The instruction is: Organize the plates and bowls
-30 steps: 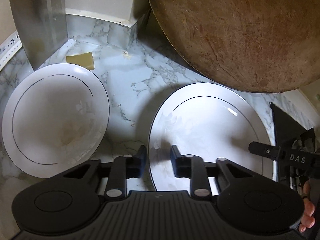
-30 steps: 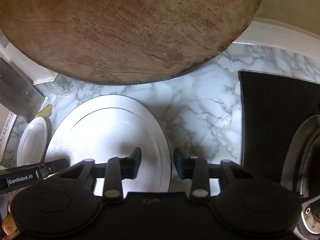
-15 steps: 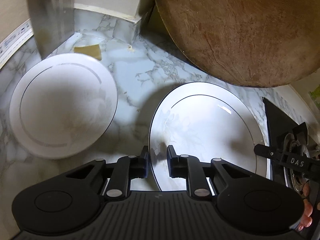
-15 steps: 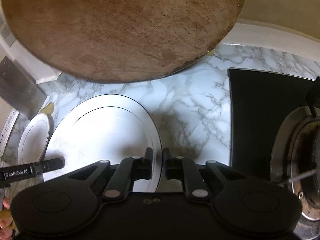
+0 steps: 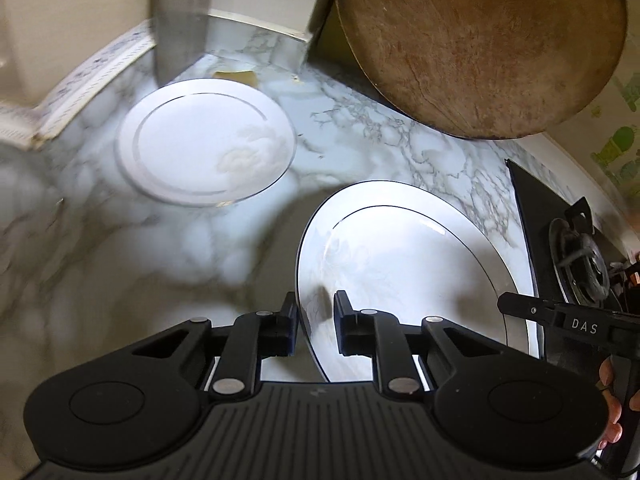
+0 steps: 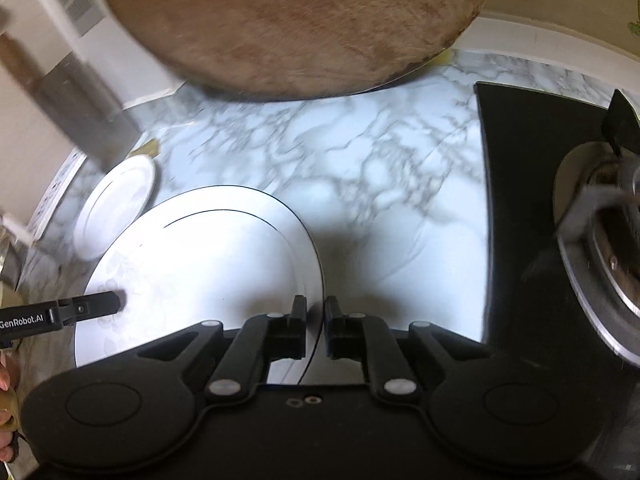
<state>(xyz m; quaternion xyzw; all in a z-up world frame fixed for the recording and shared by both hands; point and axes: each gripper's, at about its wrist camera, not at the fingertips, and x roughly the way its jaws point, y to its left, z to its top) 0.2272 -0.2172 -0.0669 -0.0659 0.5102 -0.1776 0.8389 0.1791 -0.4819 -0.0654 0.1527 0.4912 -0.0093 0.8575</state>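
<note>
A large white plate [image 5: 404, 264] with a thin dark ring is held above the marble counter [image 5: 160, 260] by both grippers. My left gripper [image 5: 315, 322] is shut on its left rim. My right gripper [image 6: 316, 322] is shut on its right rim; the plate also shows in the right wrist view [image 6: 200, 264]. A smaller white plate [image 5: 206, 144] lies on the counter at the back left, also seen in the right wrist view [image 6: 116, 204].
A big round wooden board [image 5: 480, 40] leans against the back wall. A black gas hob [image 6: 540, 200] with a burner [image 6: 600, 248] lies at the right. A metal panel [image 5: 180, 16] stands at the back left.
Both grippers have closed on the large plate's opposite rims and lifted it. The counter and the small plate now look farther away.
</note>
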